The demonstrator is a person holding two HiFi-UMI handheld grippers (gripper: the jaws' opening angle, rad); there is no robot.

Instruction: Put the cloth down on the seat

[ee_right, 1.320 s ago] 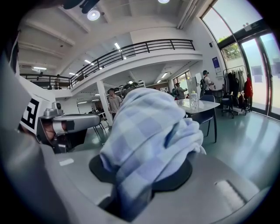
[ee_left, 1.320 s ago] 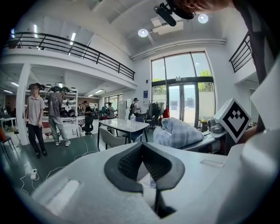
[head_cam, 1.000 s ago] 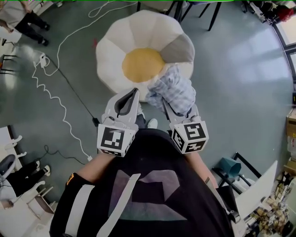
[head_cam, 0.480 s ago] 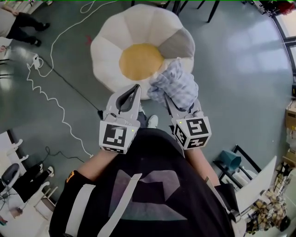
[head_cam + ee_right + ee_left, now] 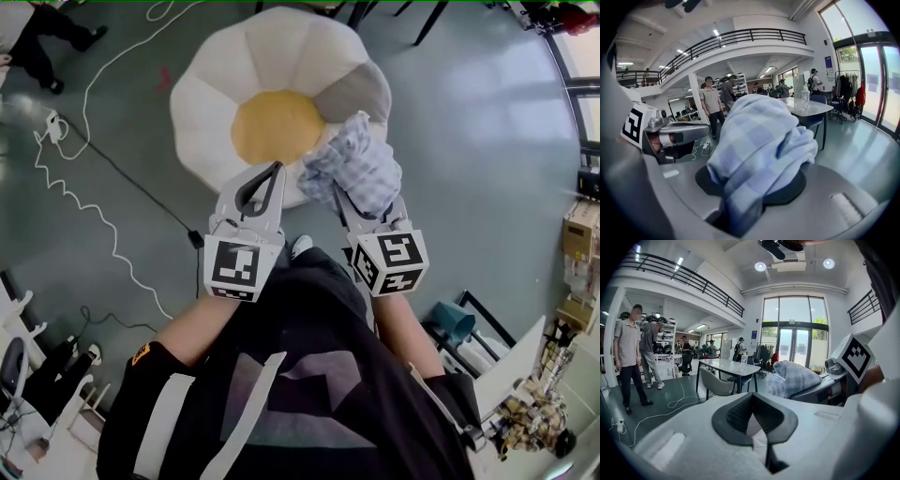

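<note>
The seat (image 5: 281, 56) is a round flower-shaped cushion with white petals, one grey petal and a yellow centre (image 5: 277, 127), on the floor ahead of me. My right gripper (image 5: 367, 202) is shut on a bunched blue-and-white checked cloth (image 5: 361, 164), held in the air above the seat's near right edge. In the right gripper view the cloth (image 5: 759, 140) bulges out between the jaws and hides their tips. The cloth (image 5: 792, 378) also shows at the right of the left gripper view. My left gripper (image 5: 275, 171) is shut and holds nothing, beside the cloth over the seat's near edge.
A white cable (image 5: 84, 206) and a black cable (image 5: 141, 183) snake over the grey floor to the left. Chair legs (image 5: 361, 14) stand behind the seat. A teal bin (image 5: 455, 323) sits at the right. People stand near a white table (image 5: 724, 366).
Both grippers have edged forward toward the seat, which now sits slightly nearer and more to the left in view. The cloth stays gripped in the right gripper.
</note>
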